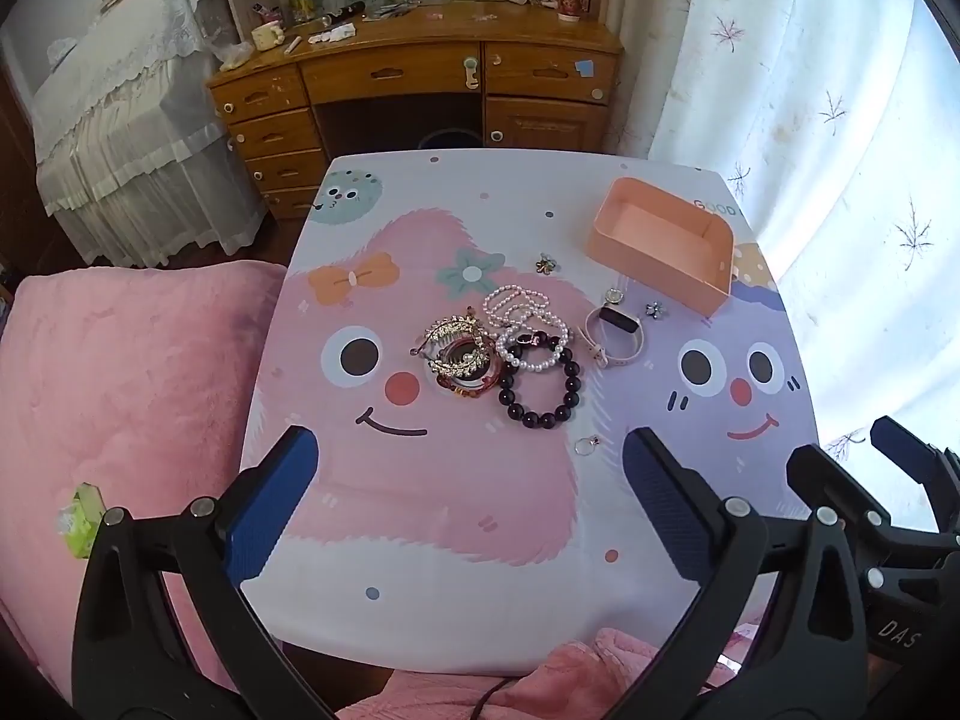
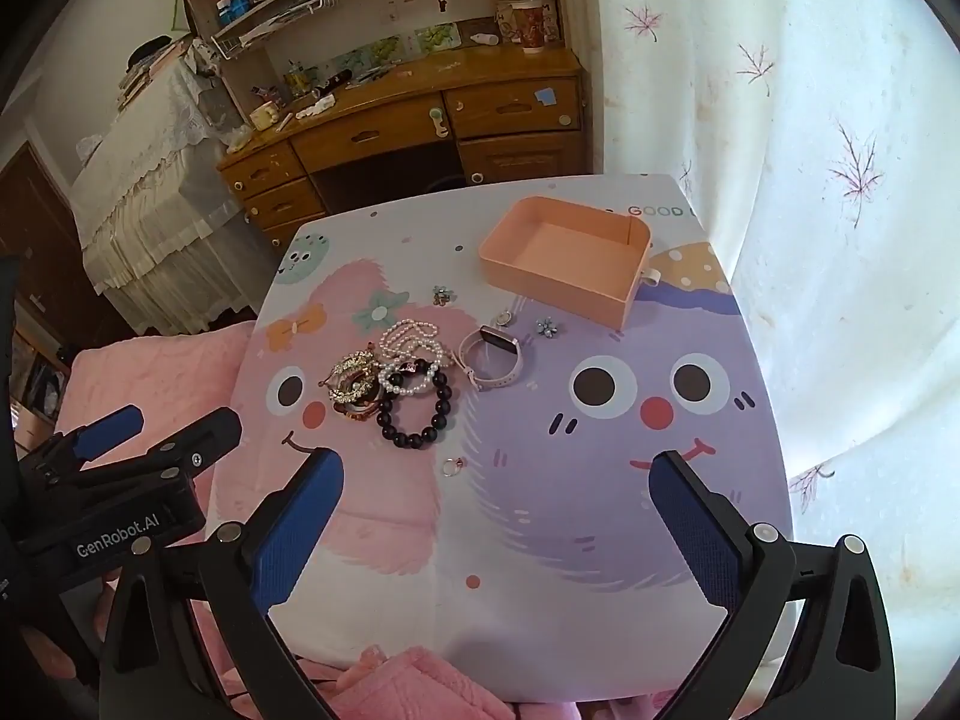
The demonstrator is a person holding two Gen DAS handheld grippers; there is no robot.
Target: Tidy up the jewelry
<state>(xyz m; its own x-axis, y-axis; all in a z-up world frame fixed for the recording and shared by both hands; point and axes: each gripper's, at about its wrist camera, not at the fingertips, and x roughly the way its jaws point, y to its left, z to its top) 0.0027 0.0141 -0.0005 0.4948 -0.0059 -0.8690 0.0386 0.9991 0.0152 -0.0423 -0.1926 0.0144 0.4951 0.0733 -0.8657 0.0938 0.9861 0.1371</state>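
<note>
Nearest to us, the left gripper (image 1: 468, 456) hangs over the near edge of the counter (image 1: 420, 540), its blue-padded fingers (image 1: 273, 498) spread wide and released, nothing between them. Beside it the right gripper (image 2: 495, 480) is also spread to its full width and empty, tilted down toward the cartoon-printed top. In the left wrist view we see the right gripper's black frame at the right edge; in the right wrist view the left one sits at the left edge.

Just past the fingertips lies a small ring (image 1: 586, 445) on its own. Beyond it we find the main cluster in the middle of the counter: a dark beaded bracelet (image 1: 543, 390), touching a white pearl bracelet (image 1: 534, 354), with a longer pale pink bead strand (image 1: 516, 303) piled behind them. To the left of these, a gold leaf-shaped hair ornament (image 1: 456, 348) lies on top of a reddish-brown bangle (image 1: 465, 381). To the right, apart from the cluster, rests a pale pink wristwatch (image 1: 615, 333) with a dark face.

Further on we see a small flower-shaped piece (image 1: 655, 308) near the watch, a round pendant (image 1: 613, 296) just behind the strap, and another flower piece (image 1: 546, 264) on the left. Behind them at the far right stands an open peach-coloured box (image 1: 660, 240), holding nothing.

A pink blanket (image 1: 120, 390) lies to the left of the counter. Farthest off stands a wooden desk (image 1: 420, 78) with drawers.
</note>
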